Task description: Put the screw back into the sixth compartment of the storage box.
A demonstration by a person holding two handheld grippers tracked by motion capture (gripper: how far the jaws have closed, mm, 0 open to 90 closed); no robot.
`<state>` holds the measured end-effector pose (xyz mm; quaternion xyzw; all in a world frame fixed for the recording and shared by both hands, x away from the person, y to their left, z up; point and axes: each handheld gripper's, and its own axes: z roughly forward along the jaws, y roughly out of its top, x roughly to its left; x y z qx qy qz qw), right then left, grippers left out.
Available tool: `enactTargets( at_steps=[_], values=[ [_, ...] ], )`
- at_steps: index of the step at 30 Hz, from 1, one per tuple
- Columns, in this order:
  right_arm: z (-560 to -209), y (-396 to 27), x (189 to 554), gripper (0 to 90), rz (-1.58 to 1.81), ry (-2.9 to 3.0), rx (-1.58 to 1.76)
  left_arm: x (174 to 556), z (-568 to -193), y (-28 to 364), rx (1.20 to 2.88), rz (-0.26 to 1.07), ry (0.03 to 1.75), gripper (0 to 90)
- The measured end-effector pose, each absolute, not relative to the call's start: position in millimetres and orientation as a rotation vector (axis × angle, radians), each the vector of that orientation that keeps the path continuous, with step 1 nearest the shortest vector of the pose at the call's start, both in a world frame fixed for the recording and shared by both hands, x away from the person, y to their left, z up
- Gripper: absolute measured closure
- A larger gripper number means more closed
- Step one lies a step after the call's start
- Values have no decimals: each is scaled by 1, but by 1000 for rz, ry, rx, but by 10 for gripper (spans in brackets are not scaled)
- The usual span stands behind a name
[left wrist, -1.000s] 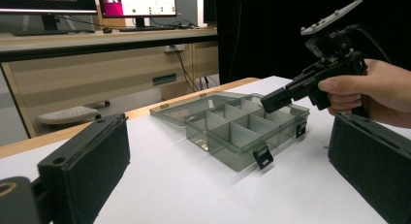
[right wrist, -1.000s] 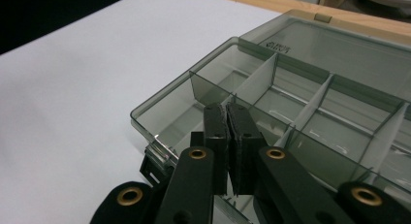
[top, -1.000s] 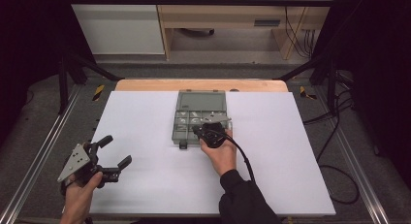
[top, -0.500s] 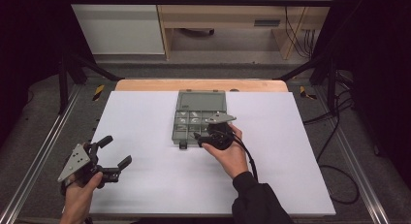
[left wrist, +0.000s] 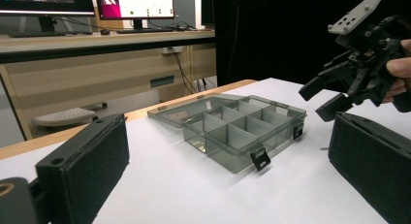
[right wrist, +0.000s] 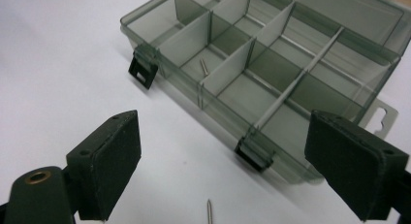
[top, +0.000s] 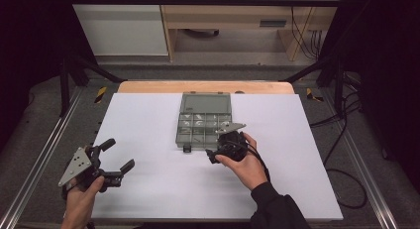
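Right gripper (top: 214, 154) stands apart, jaws just opened, nothing between them, poised at the compartment box (top: 203, 122)'s front edge. A thin pin (right wrist: 209, 212) lies loose on the tabletop (top: 148, 115) just before it; a second pin (right wrist: 203, 66) rests in a front compartment. The box's open lid (top: 206, 102) lies flat at 12 o'clock. Left gripper (top: 116, 157), also apart and empty, waits at 8 o'clock, well clear. Bare tabletop extends either side.

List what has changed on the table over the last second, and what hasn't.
The right hand-held gripper has drawn back from over the compartment box toward the person, and its jaws have just been opening, with nothing between them. A small pin lies in a front compartment, another pin on the table. The left hand-held gripper stayed open and in place; the box is unmoved.
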<state>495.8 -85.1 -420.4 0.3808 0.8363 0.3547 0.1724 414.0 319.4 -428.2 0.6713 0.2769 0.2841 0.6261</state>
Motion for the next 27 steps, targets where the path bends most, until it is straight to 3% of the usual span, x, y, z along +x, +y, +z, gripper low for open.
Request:
enactTargets(
  at_steps=[19,23,27],
  values=[
    [-435,-94,492,136,722,2605,1108,414,-428,319,1547,650,631,10],
    [-441,-92,495,203,642,2643,1119,414,-428,319,1546,650,631,10],
    [-444,-90,499,332,607,2676,1128,414,-429,319,1551,650,629,10]
  ],
)
